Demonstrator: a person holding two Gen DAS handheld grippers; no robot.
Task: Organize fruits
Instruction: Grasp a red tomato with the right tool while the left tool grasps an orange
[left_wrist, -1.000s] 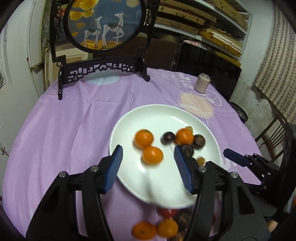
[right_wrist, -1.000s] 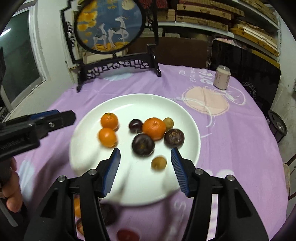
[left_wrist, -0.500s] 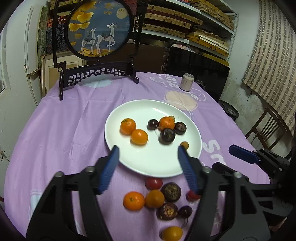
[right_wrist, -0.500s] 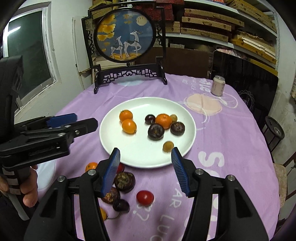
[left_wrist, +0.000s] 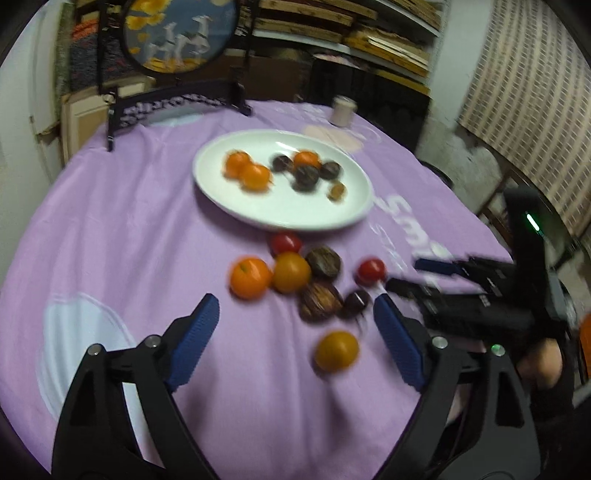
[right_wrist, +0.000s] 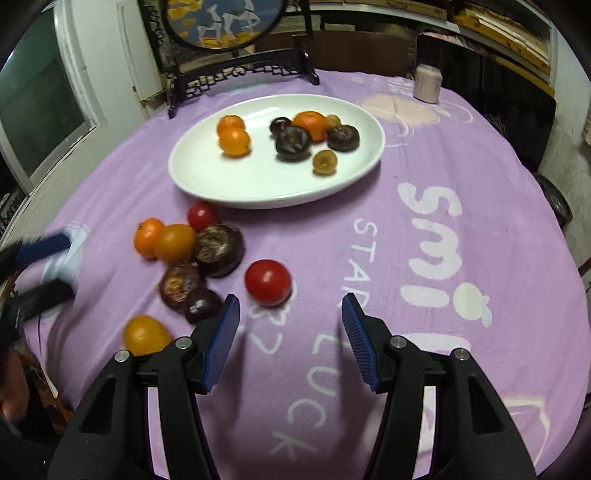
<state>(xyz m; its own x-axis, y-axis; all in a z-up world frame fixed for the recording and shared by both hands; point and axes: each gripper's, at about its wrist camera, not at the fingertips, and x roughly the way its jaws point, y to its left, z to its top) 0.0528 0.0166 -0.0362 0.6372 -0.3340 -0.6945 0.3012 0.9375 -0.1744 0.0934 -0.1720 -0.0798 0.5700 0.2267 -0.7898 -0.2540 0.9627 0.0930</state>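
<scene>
Both grippers tilt down over the purple table (right_wrist: 424, 155), the left gripper (left_wrist: 295, 347) just opened wide and empty, the right gripper (right_wrist: 290, 341) half open and empty near the red tomato (right_wrist: 268, 282), below the white plate (right_wrist: 258, 181) of fruit.

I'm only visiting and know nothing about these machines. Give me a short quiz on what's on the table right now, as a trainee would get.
1. True or false: the white oval plate holds no fruit yet.
2. How many small red tomatoes lie on the purple tablecloth, off the plate? A) one B) two C) four
3. What is between the blue pads of the right tool?

Key
1. False: oranges and dark fruits already lie on it.
2. B
3. Nothing. It is open, and the nearest tomato lies just ahead of its tips.
</scene>
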